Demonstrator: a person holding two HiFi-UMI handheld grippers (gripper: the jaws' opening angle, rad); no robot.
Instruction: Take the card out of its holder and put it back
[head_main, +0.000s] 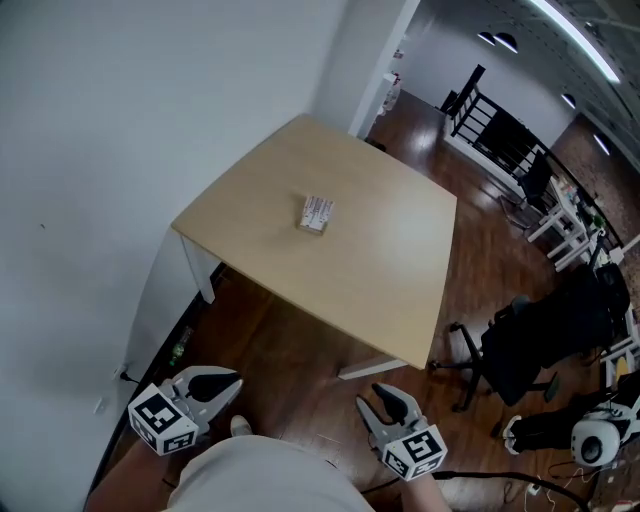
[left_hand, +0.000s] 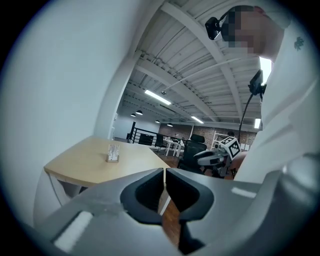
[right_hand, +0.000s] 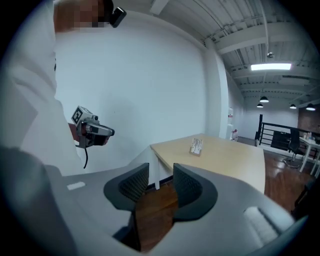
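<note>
Card (head_main: 318, 208) upright in holder (head_main: 313, 226), mid-desk (head_main: 385, 255), toward the far left side. Well apart from both claws. Left claw (head_main: 226, 383) near left, off the desk (over wood floor (head_main: 300, 340)), clenched, nothing between jaws. Right claw (head_main: 383, 401) near right, released, jaws apart, only floor showing through the gap. Black office chair (head_main: 520, 350) right of desk.
</note>
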